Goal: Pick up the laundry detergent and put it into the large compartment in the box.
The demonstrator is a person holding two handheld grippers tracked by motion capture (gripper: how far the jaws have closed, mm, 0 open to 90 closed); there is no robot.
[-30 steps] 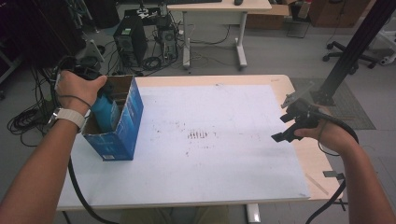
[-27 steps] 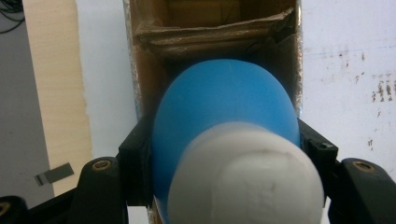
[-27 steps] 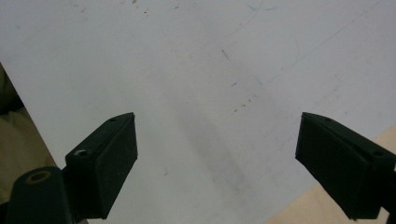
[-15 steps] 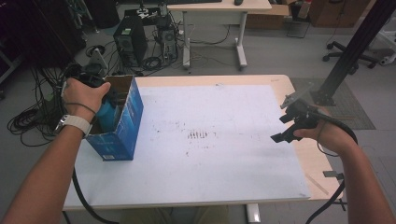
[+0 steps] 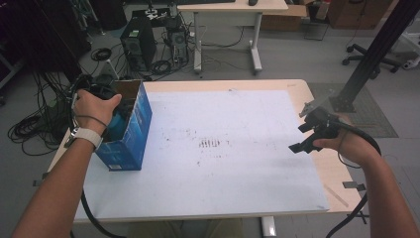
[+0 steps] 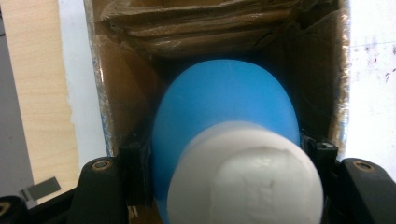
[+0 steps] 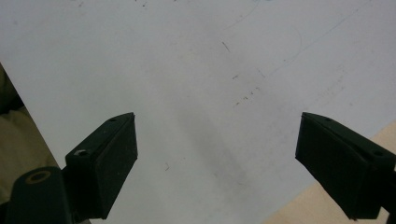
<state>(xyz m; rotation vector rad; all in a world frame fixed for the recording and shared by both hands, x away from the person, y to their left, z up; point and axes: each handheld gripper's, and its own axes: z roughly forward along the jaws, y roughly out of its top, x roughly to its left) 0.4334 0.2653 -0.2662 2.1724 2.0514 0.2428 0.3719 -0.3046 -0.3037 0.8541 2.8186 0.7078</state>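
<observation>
A blue bottle (image 6: 224,102) with a white cap (image 6: 245,177) sits between the jaws of my left gripper (image 6: 224,151), which is shut on it. The bottle hangs inside an open blue cardboard box (image 5: 130,136) at the table's left side, brown walls (image 6: 128,93) around it. In the high view my left hand covers that gripper at the box's mouth, and a bit of the blue bottle (image 5: 118,124) shows below the hand. My right gripper (image 5: 303,138) hovers over the right edge of the white sheet (image 5: 223,168). It stands open (image 7: 217,149) with nothing between its jaws.
The white sheet covers most of the wooden table (image 5: 332,173). Beyond the far edge are a computer tower (image 5: 134,47), floor cables (image 5: 34,129) and another desk (image 5: 233,10). A black stand (image 5: 369,59) rises at the right, near the table corner.
My left hand has sunk with the blue bottle, deeper into the box. The right gripper has stayed where it was, still open.
</observation>
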